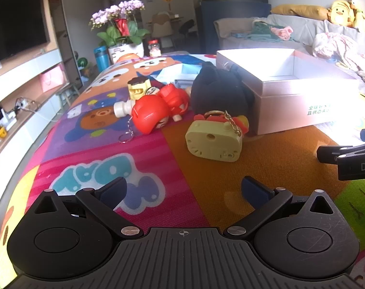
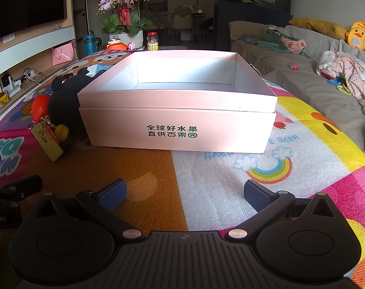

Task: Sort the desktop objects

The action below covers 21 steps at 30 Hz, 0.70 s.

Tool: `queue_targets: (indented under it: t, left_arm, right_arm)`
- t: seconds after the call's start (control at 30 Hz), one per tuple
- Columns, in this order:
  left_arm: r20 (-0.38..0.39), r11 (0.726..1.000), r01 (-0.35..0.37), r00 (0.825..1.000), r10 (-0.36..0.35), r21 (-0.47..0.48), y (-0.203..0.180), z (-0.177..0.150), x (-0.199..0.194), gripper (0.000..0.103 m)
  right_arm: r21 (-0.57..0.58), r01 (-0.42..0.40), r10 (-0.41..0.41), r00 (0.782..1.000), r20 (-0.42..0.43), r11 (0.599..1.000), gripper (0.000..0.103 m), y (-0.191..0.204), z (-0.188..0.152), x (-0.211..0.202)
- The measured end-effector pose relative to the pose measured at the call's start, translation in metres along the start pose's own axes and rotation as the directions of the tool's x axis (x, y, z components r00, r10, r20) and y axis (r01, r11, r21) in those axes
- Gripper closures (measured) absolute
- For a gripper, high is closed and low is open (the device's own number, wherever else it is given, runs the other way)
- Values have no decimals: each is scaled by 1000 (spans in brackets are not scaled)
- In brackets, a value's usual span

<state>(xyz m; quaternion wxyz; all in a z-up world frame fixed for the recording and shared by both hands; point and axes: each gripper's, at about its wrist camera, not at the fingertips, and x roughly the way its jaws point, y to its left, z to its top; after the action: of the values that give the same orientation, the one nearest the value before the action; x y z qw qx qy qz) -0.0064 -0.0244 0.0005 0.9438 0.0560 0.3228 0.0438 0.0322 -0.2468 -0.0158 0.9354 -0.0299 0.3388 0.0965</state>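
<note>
Several toys lie on the colourful cartoon mat (image 1: 124, 149). A yellow-green keychain figure (image 1: 213, 139) rests on its side just ahead of my left gripper (image 1: 185, 190), which is open and empty. Further back lie a red-hooded figure (image 1: 153, 110) with a key ring, a small yellow block toy (image 1: 138, 88) and a black plush (image 1: 218, 89). An open pink box (image 2: 177, 110) with green print stands straight ahead of my right gripper (image 2: 185, 192), also open and empty. The same box (image 1: 298, 89) sits right of the toys. The box's inside looks bare.
A potted orchid (image 1: 121, 24), a blue cup (image 1: 101, 57) and a jar (image 1: 154, 47) stand at the mat's far end. A sofa (image 2: 315, 72) with clothes and plush toys runs along the right. A TV unit (image 1: 21, 72) lines the left.
</note>
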Motion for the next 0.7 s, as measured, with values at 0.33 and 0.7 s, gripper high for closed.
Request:
queue_targets:
  t: [0.33,0.7]
  left_arm:
    - [-14,999,26,1000,-27,-33,6,0,3,0]
    - [-14,999,26,1000,-26,-33,6,0,3,0]
  right_arm:
    - [0,0,0,1000,0,1000,0,0,0,1]
    - [0,0,0,1000,0,1000,0,1,1,0]
